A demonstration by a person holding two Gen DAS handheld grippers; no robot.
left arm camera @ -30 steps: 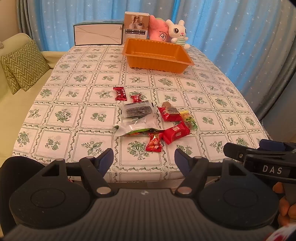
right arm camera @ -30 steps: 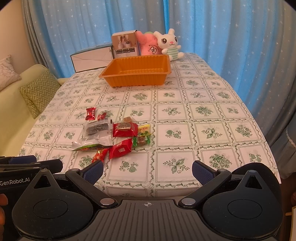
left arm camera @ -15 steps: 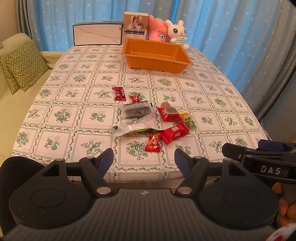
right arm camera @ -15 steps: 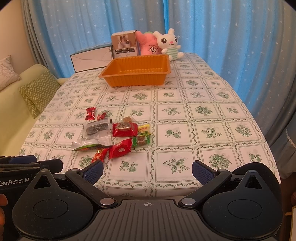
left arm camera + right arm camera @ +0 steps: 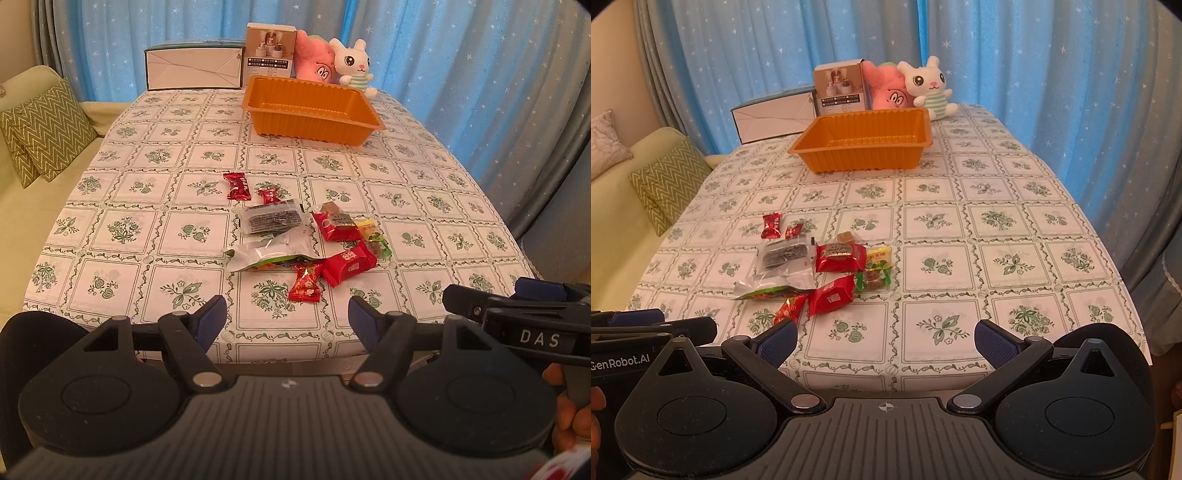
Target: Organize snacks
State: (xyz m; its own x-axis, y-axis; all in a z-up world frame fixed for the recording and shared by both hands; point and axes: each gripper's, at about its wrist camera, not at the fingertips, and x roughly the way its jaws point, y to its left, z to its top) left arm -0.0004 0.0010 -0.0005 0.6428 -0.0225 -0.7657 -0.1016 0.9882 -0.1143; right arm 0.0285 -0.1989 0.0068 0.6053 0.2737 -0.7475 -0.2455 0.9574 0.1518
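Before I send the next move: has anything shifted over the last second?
Barely. The left claw eased back slightly, so the table sits a little farther off in its view. Nothing was taken hold of or let go. Both claws stay open, the right claw hasn't moved, the snack pile lies untouched and the orange tray is still empty.

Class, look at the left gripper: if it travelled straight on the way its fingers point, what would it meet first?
Probably the small red candy at the near edge of the snack pile, which lies on the table just ahead of the open left gripper. Depth is unclear; nothing else shows between them.
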